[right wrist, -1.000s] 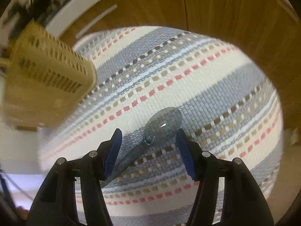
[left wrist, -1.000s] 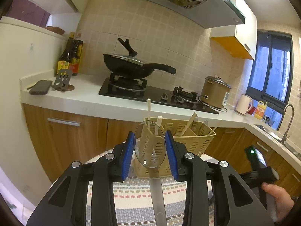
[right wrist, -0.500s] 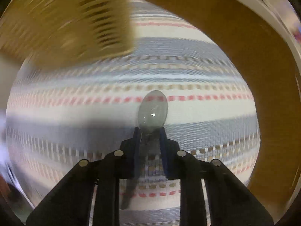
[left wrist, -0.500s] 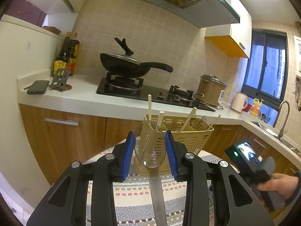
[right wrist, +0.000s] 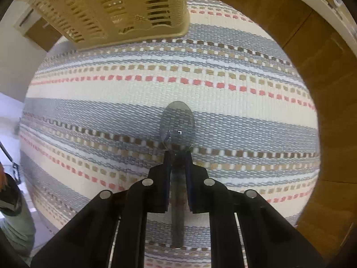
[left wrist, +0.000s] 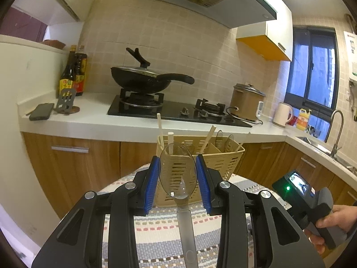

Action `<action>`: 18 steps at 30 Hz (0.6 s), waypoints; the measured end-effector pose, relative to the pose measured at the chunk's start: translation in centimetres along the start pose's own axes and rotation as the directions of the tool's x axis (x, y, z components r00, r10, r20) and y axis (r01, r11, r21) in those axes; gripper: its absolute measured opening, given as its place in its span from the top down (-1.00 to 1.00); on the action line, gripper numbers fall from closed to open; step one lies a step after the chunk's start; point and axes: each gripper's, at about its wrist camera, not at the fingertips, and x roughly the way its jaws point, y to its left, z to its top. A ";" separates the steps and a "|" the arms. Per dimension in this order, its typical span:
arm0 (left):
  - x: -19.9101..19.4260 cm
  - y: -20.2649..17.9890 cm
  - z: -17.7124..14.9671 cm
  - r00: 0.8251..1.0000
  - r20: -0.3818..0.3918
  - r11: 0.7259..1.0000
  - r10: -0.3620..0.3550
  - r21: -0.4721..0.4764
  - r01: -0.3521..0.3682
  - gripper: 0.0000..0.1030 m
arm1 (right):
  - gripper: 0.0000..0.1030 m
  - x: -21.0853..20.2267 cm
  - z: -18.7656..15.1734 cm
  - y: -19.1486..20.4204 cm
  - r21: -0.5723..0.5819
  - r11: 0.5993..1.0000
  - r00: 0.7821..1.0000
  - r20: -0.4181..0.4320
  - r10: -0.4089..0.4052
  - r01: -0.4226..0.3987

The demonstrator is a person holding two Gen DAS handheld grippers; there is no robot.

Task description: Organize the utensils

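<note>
My left gripper points level at the beige slotted basket. Its blue pads are shut on the bowl of a clear spoon, and the handle runs back toward the camera. Chopsticks and spoons stand in the basket. In the right wrist view my right gripper points down at the striped mat. Its jaws are closing on the handle of a grey translucent spoon, whose bowl lies flat just beyond the tips. The basket stands at the mat's far edge.
Behind the basket runs a white counter with a wok on the stove, a rice cooker, a kettle, bottles and a phone. Wooden cabinet fronts ring the mat. A hand grips the right tool.
The right gripper rolled until its fingers lined up with the grey spoon's handle, and its wide-open jaws closed on it. The left gripper kept its spoon and hardly moved.
</note>
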 end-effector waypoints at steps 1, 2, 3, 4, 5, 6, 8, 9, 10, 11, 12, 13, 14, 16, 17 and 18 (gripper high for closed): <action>0.0 0.0 0.0 1.000 -0.001 1.000 0.005 0.003 -0.005 0.39 | 0.80 -0.1 0.0 0.0 0.001 1.000 1.000 0.011 -0.003 0.003; -0.1 0.0 0.1 1.000 -0.002 1.000 0.009 0.003 -0.009 0.39 | 0.80 -0.4 -0.2 -0.1 0.005 1.000 0.999 0.032 0.005 -0.005; -0.1 0.0 0.1 1.000 -0.004 1.000 0.012 0.002 -0.012 0.39 | 0.80 -0.6 -0.3 -0.2 0.007 1.000 0.999 0.047 0.019 -0.020; 0.0 0.1 0.2 1.000 -0.006 1.000 0.013 -0.001 -0.013 0.39 | 0.80 -1.5 -1.4 -0.7 0.006 1.000 0.998 0.061 0.028 -0.028; 0.0 0.1 0.3 1.000 -0.007 1.000 0.014 -0.004 -0.014 0.39 | 0.80 -2.1 -1.7 -0.8 0.002 0.999 0.995 0.093 0.033 -0.033; 0.0 0.2 0.4 1.000 -0.006 1.000 0.013 -0.009 -0.013 0.39 | 0.80 -3.1 -2.2 -1.4 -0.002 0.999 0.992 0.117 0.039 -0.039; -0.3 0.2 0.7 1.000 0.012 1.000 0.012 -0.021 -0.011 0.39 | 0.80 -5.2 -2.8 -1.6 -0.016 0.997 0.978 0.196 0.076 -0.074; -0.5 0.3 1.0 0.999 0.032 1.000 0.012 -0.025 -0.012 0.39 | 0.80 -6.1 -3.1 -1.6 -0.023 0.996 0.969 0.233 0.087 -0.084; -0.7 0.2 1.3 0.999 0.047 1.000 0.012 -0.027 -0.011 0.39 | 0.80 -7.2 -3.4 -1.5 -0.033 0.995 0.954 0.281 0.101 -0.096; -0.9 0.3 1.8 0.997 0.070 0.999 0.011 -0.032 -0.009 0.39 | 0.80 -8.2 -3.7 -1.5 -0.041 0.994 0.942 0.317 0.112 -0.104; -1.1 0.3 2.3 0.996 0.093 0.999 0.009 -0.038 -0.006 0.39 | 0.80 -9.7 -4.1 -1.5 -0.056 0.991 0.917 0.375 0.134 -0.121; -1.3 0.3 2.7 0.994 0.109 0.999 0.008 -0.041 -0.003 0.39 | 0.80 -11.4 -4.3 -2.2 -0.070 0.989 0.894 0.423 0.150 -0.133; -1.5 0.3 3.3 0.991 0.134 0.999 0.002 -0.045 0.004 0.39 | 0.80 -13.1 -4.7 -2.1 -0.089 0.988 0.855 0.494 0.157 -0.130; -1.7 0.1 4.5 0.984 0.177 0.998 -0.004 -0.055 0.014 0.39 | 0.80 -15.7 -5.4 -1.3 -0.107 0.985 0.793 0.584 0.171 -0.134; -1.8 0.0 5.0 0.981 0.192 0.998 -0.008 -0.057 0.019 0.39 | 0.80 -17.2 -5.5 -1.3 -0.120 0.982 0.747 0.637 0.190 -0.147; -1.8 -0.2 5.7 0.977 0.213 0.998 -0.012 -0.059 0.025 0.39 | 0.80 -18.4 -5.9 -1.5 -0.128 0.980 0.716 0.669 0.198 -0.152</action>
